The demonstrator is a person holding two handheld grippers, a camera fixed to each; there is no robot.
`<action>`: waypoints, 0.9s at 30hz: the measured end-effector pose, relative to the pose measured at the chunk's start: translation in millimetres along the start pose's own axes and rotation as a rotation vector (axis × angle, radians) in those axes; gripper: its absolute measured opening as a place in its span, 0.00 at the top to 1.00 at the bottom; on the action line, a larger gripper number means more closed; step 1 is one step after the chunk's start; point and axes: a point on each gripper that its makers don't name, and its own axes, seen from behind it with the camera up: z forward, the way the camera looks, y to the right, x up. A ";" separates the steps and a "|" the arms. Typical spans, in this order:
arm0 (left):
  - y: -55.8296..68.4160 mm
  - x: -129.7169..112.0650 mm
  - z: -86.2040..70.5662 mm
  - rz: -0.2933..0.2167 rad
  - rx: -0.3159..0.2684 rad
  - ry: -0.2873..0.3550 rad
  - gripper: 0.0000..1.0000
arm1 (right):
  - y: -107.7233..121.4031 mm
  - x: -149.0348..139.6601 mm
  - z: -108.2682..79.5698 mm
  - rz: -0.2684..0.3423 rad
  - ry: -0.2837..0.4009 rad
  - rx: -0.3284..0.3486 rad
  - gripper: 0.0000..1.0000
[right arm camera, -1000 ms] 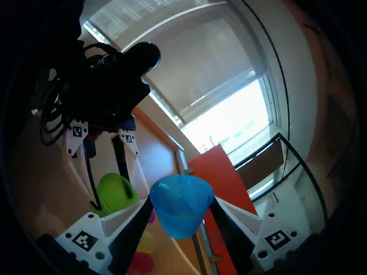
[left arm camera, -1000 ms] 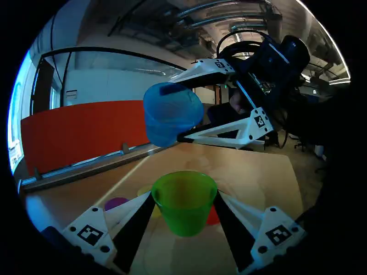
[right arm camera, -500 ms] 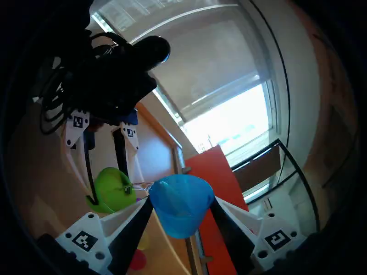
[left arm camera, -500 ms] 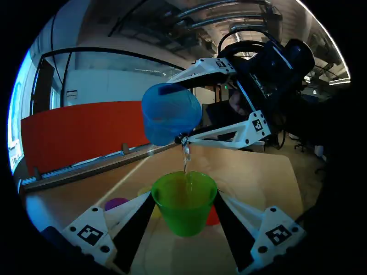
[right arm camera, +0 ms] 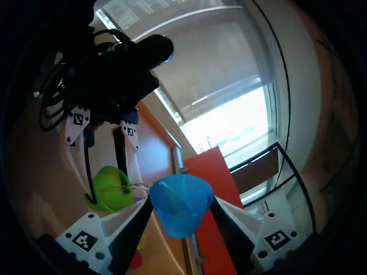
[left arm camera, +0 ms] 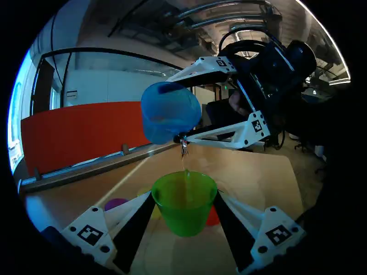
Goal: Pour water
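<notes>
translucent blue cup [left arm camera: 167,114] tipped above a translucent green cup [left arm camera: 184,210], a thin stream of water [left arm camera: 184,156] falling from its lip.
the right gripper [right arm camera: 180,208] grips the blue cup with both fingers against its sides, high over the wooden table [left arm camera: 257,174]; just below, the left gripper [left arm camera: 184,195] clasps the upright green cup the same way, and the stream drops into its open mouth.

readable text: none | wall notice [left arm camera: 71,94]: too small | fingers [left arm camera: 114,214]: coded squares [left arm camera: 90,234], no lettering
</notes>
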 end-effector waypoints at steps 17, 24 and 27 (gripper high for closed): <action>1.3 2.9 0.1 0.002 0.000 0.006 0.13 | 5.0 0.7 -0.8 -0.033 -0.003 -0.007 0.09; 2.3 4.3 -0.2 0.005 -0.001 0.007 0.13 | 6.0 0.0 -0.2 -0.051 -0.007 -0.009 0.09; 1.7 4.8 -0.1 0.006 0.000 0.008 0.13 | 7.3 -0.9 -0.3 -0.055 -0.007 -0.009 0.09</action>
